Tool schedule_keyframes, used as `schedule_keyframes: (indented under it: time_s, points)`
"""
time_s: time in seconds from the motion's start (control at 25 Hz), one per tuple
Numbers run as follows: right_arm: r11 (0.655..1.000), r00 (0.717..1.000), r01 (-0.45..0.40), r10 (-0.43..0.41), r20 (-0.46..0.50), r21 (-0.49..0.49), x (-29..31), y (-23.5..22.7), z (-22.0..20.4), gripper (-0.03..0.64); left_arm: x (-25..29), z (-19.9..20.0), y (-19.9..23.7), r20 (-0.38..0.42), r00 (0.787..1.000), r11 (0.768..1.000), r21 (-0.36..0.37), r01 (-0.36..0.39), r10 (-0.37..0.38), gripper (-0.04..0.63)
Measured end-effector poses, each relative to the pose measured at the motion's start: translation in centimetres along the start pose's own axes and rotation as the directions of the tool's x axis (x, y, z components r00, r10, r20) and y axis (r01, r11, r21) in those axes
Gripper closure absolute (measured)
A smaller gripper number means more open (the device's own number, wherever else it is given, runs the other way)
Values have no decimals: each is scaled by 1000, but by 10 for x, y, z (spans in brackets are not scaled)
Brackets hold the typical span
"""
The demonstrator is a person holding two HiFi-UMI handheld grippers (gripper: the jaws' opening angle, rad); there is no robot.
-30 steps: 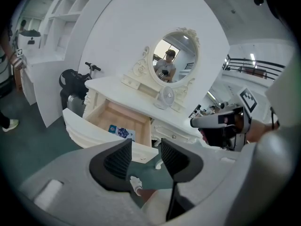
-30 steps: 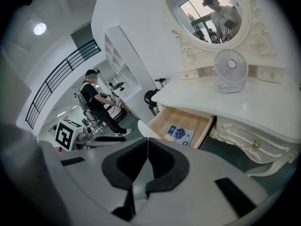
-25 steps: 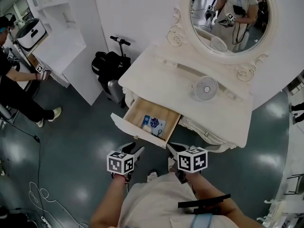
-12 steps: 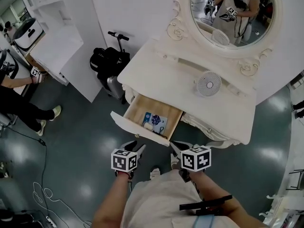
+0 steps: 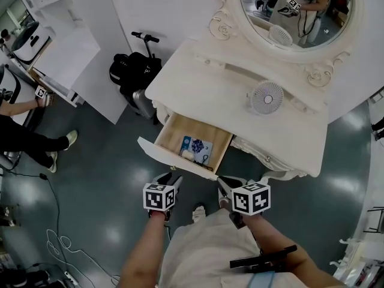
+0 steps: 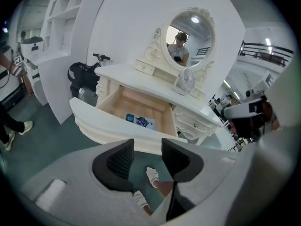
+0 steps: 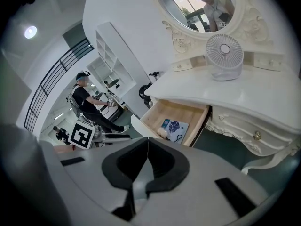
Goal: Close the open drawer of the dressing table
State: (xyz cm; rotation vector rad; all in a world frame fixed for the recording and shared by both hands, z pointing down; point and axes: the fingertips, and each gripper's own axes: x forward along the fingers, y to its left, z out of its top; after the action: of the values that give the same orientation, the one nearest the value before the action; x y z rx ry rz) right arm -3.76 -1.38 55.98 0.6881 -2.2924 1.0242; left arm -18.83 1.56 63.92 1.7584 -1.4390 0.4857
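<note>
The cream dressing table (image 5: 240, 95) has one drawer (image 5: 174, 159) pulled out towards me, showing a wooden inside with a blue patterned packet (image 5: 197, 147). My left gripper (image 5: 170, 177) hovers just short of the drawer's curved white front (image 6: 108, 124). It is open, with only the floor and a shoe visible between its pads (image 6: 123, 158). My right gripper (image 5: 225, 183) is shut with nothing in it, its pads meeting (image 7: 147, 142). It hangs near the drawer's right corner, apart from it, and the open drawer (image 7: 176, 114) lies ahead of it.
A small white fan (image 5: 267, 96) stands on the tabletop below the oval mirror (image 5: 294, 11). A black bag and scooter (image 5: 129, 71) stand left of the table, beside a white shelf unit (image 5: 66, 47). A person (image 5: 24, 131) sits at far left. Cables (image 5: 54, 245) lie on the floor.
Both grippers have sunk a little, the left more than the right. The drawer stays pulled out as far as before, and neither gripper's jaws have changed.
</note>
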Motion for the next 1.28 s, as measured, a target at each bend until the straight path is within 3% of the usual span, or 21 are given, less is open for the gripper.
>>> schedule_keyframes:
  time_s: [0.72, 0.92, 1.28]
  points:
    - [998, 1000, 5, -4, -30, 57, 3, -32, -7, 600, 50, -15, 34, -145, 985, 992, 89, -84, 96, 408]
    - [998, 999, 2, 1, -41, 70, 6, -39, -11, 600, 64, -26, 42, -206, 969, 983, 152, -107, 137, 408]
    - [996, 997, 10, -3, -73, 93, 7, -50, -16, 600, 78, -37, 62, -271, 939, 969, 188, -163, 210, 411]
